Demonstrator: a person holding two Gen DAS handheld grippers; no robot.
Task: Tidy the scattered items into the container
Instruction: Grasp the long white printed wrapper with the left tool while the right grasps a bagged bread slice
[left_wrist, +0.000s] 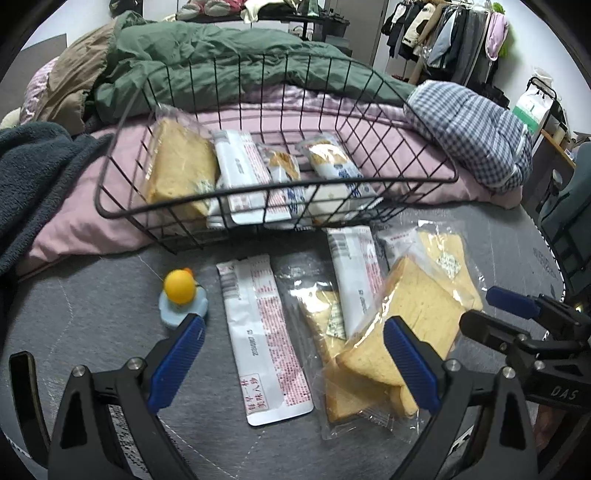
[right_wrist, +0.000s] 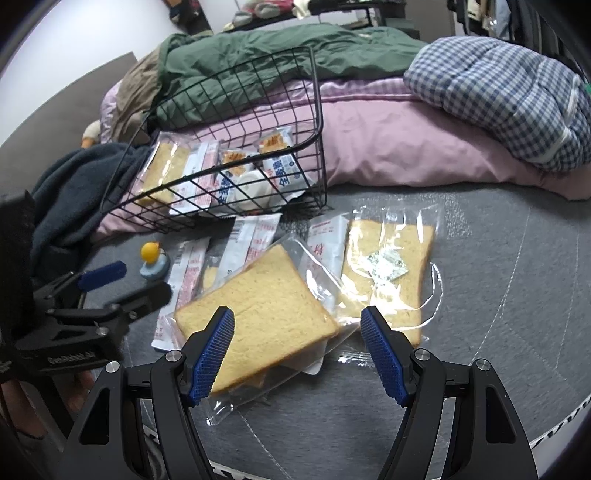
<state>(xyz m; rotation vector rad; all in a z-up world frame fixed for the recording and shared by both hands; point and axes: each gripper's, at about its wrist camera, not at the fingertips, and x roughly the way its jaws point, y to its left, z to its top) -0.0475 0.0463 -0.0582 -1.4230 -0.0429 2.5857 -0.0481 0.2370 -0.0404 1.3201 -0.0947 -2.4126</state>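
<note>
Nearest to us, the left tongs (left_wrist: 295, 347) hang w/ jaws spread wide and nothing pinched; their blue pads (left_wrist: 177, 354) sit over the grey bed mat (left_wrist: 92, 325). Between those pads lie a long white packet (left_wrist: 264, 343) and a bagged toast slice (left_wrist: 402, 325), which lies partly on other bags. The right tongs (right_wrist: 297, 354) are spread too, not pinching anything; the big toast slice (right_wrist: 258, 314) lies right under and between their pads, but you can't tell if the left pad touches the bag. Just to the right of it is a 2nd bagged toast (right_wrist: 388, 258) w/ a small silver sachet inside, flat on the mat. A 2nd white packet (left_wrist: 354, 269) pokes out from under the toast, pointing to the basket. Left of the packets sits a little yellow duck toy (left_wrist: 180, 291) on a pale blue base, by itself. A bit further back is the black wire basket (left_wrist: 258, 188), tipped up w/ its back part resting on the pink blanket (left_wrist: 92, 206). Inside it are a toast bag (left_wrist: 177, 173), a white packet and two small snack bags (left_wrist: 332, 166), side by side. Left of the basket is a dark blue fleece (left_wrist: 37, 177). Behind come a green quilt (left_wrist: 221, 55) and a checked pillow (left_wrist: 476, 133) at the right. Far back, clothes hang on a rack (left_wrist: 443, 33).
</note>
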